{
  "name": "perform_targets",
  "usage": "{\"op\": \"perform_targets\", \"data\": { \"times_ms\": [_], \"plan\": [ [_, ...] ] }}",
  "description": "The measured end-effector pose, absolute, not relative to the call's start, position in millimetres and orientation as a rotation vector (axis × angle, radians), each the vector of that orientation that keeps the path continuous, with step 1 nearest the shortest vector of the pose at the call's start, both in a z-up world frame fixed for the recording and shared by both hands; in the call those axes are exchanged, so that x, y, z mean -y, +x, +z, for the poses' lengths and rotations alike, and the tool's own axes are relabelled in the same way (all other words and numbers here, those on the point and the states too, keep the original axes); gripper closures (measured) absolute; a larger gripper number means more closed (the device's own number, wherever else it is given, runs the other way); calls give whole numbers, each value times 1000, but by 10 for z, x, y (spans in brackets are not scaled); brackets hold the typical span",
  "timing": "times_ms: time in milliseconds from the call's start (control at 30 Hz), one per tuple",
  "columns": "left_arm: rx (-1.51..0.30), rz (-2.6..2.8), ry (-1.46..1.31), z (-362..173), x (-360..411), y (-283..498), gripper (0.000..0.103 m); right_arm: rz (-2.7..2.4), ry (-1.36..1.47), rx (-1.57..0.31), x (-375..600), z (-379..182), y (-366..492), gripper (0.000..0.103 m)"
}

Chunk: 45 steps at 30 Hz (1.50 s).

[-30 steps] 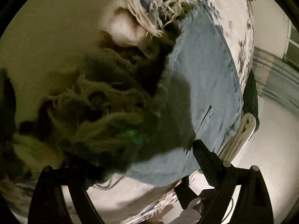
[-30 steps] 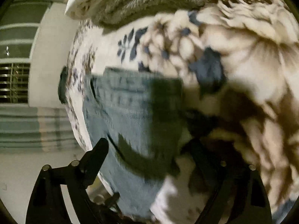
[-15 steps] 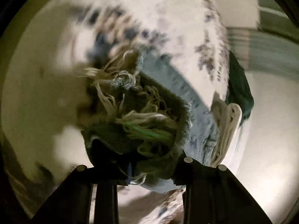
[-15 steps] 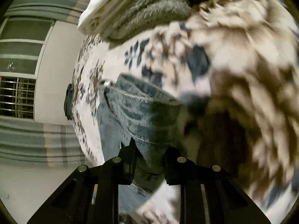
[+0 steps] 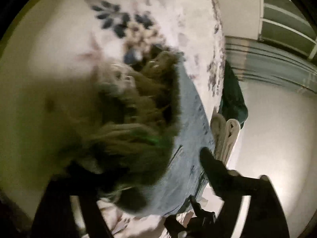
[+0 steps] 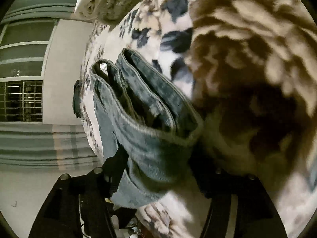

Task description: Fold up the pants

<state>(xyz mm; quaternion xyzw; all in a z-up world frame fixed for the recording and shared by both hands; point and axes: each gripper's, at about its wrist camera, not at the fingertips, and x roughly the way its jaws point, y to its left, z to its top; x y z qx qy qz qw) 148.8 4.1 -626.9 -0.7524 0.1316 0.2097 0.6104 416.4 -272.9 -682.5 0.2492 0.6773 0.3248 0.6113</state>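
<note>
On the floral blanket [image 6: 247,39] the jeans [image 6: 150,130] lie doubled, long axis running toward 11 o'clock from the right gripper [image 6: 158,180], whose wide-open fingers straddle the waistband unclamped, while the left gripper [image 5: 138,180], equally spread, flanks the frayed hems [image 5: 134,119].

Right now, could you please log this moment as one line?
fold pants | left gripper open, straddling frayed hem | right gripper open, straddling waistband | jeans on floral blanket

Frayed hem [image 5: 130,123] of pants [image 5: 190,138] smeared by blur; left gripper [image 5: 138,170] finger largely hidden beneath it.
</note>
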Motion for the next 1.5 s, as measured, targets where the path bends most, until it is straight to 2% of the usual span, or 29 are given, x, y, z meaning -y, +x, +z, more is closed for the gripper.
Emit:
{"op": "perform_targets", "data": {
  "times_ms": [200, 233, 267, 300, 333, 600, 900, 1067, 1267, 1400, 1500],
  "plan": [
    [-335, 577, -1694, -6176, -77, 1695, 17, 746, 677, -1524, 2602, -6931, 4199, 38],
    [-336, 588, -1690, -6157, -82, 1664, 17, 731, 686, -1519, 2599, -6931, 4197, 47],
    [-326, 601, -1686, -6124, -75, 1652, 32, 717, 693, -1519, 2606, -6923, 4202, 56],
    [-325, 619, -1674, -6093, -98, 1668, 72, 711, 705, -1520, 2605, -6917, 4198, 59],
    [-342, 628, -1664, -6106, -93, 1575, 82, 699, 705, -1519, 2643, -6897, 4231, 64],
    [-398, 583, -1541, -5596, -383, 1699, 81, 646, 671, -1518, 2604, -6426, 4270, 71],
    [-505, 425, -1368, -4344, -737, 2260, 81, 614, 736, -1475, 2664, -5346, 4340, 74],
    [-516, 262, -1355, -3837, -1029, 3119, 82, 538, 813, -1356, 2749, -4658, 4703, 74],
    [-516, 16, -1357, -3355, -1320, 4740, 82, 415, 912, -1131, 2772, -3877, 5576, 74],
    [-498, -117, -1283, -3097, -1462, 5821, 82, 372, 959, -986, 2698, -3619, 6336, 74],
    [-515, -178, -1223, -3207, -1548, 6547, 82, 338, 990, -922, 2647, -3745, 6821, 75]
  ]
}}
